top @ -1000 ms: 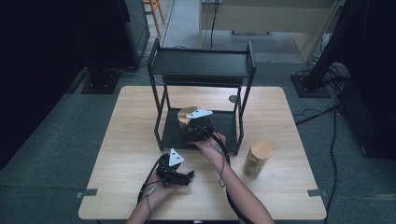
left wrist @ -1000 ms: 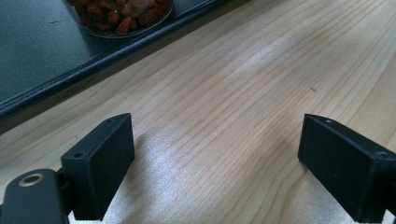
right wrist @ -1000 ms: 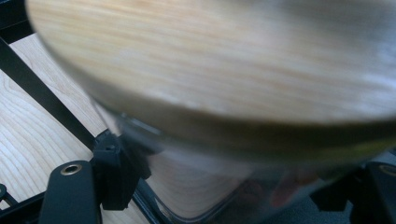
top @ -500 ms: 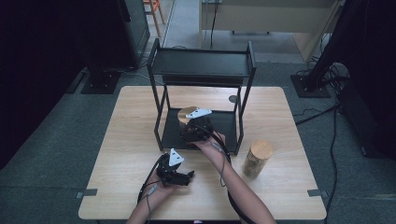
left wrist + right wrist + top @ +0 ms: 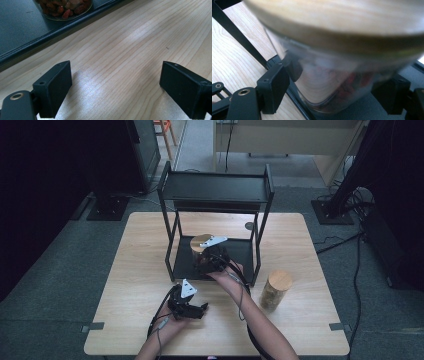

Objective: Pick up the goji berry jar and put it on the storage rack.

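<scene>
Resting on the black rack's [image 5: 215,262] bottom shelf near its front lip, glass jar [image 5: 342,75] with wooden lid, red dried fruit inside, no readable label. Right gripper [image 5: 337,90] jaws flanking the jar's sides, contact unclear through blur. Left gripper [image 5: 115,85] wide open, empty, over bare table [image 5: 130,50] just before the shelf edge.

a second wooden-lidded jar [image 5: 274,290] stands on the table [image 5: 125,270], right of the black rack [image 5: 215,195].
</scene>
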